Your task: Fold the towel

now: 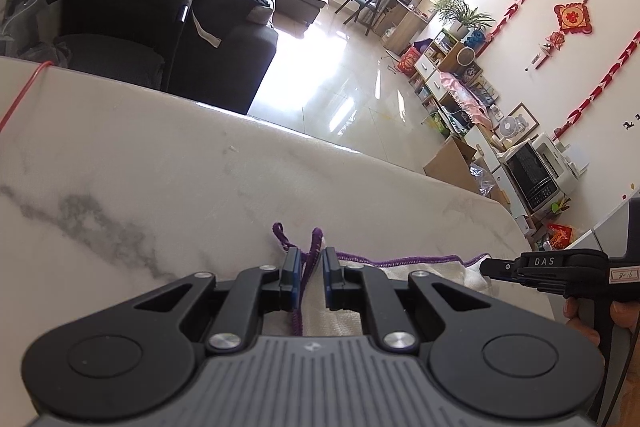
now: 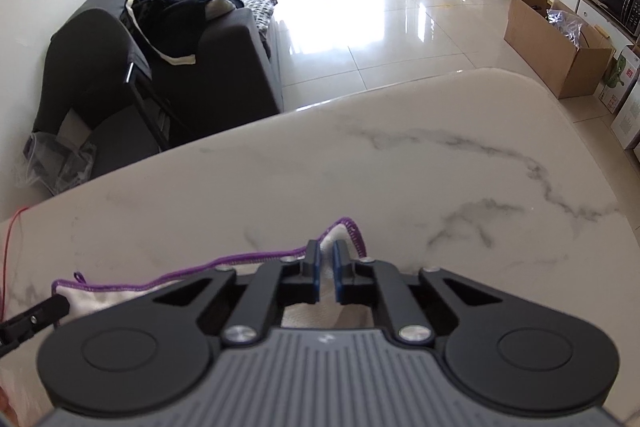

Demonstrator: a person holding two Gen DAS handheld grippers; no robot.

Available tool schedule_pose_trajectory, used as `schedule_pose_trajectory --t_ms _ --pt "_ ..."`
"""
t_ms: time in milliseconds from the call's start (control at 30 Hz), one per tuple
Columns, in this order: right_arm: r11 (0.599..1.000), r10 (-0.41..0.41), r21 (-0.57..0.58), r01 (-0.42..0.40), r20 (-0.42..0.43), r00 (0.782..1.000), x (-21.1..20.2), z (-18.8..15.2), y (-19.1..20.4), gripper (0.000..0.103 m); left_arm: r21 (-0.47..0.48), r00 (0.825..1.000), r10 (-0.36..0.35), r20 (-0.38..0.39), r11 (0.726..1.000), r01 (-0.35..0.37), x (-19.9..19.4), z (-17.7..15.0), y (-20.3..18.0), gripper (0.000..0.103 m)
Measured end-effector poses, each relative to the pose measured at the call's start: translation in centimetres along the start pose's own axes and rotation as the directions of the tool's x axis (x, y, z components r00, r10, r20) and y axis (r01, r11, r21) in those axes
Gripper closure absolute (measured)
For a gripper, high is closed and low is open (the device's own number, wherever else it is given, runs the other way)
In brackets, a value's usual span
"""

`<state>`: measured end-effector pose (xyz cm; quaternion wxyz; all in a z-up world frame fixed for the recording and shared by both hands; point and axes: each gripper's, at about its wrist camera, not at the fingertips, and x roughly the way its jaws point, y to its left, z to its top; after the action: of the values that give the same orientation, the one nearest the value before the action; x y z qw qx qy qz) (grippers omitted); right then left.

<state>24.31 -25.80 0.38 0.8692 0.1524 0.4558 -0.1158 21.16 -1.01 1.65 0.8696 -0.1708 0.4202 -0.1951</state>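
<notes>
Pinching opposite corners of the towel (image 2: 120, 293), both tools sit low over the marble table (image 1: 160, 163). The left tool (image 1: 311, 277) has its jaws narrowed on the purple-stitched hem and a hanging loop; the right tool (image 2: 326, 273) is nipped on a white corner that pokes up between its pads. The purple edge runs stretched between them along the table. This fits either a spread towel about to be doubled or a fold being finished. The tools' bodies hide most of the cloth, so the layers cannot be counted.
</notes>
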Motion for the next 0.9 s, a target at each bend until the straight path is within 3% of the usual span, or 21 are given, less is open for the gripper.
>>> schedule_pose_trajectory --t_ms 333,700,900 --pt "0.999 0.024 0.024 -0.025 0.050 0.998 -2.6 -0.7 -1.7 0.101 0.010 0.999 -0.026 0.034 1.000 0.026 -1.0 0.0 -0.8 0.094" --pt "0.998 0.036 0.045 -0.039 0.064 0.997 -4.0 -1.6 -3.7 0.101 0.014 1.000 -0.010 0.018 1.000 0.009 0.6 -0.3 -0.9 0.094" --pt "0.999 -0.003 0.053 0.002 0.014 1.000 -1.5 -1.5 -4.7 0.100 -0.009 1.000 0.023 0.005 1.000 -0.023 1.5 -0.3 0.0 0.093"
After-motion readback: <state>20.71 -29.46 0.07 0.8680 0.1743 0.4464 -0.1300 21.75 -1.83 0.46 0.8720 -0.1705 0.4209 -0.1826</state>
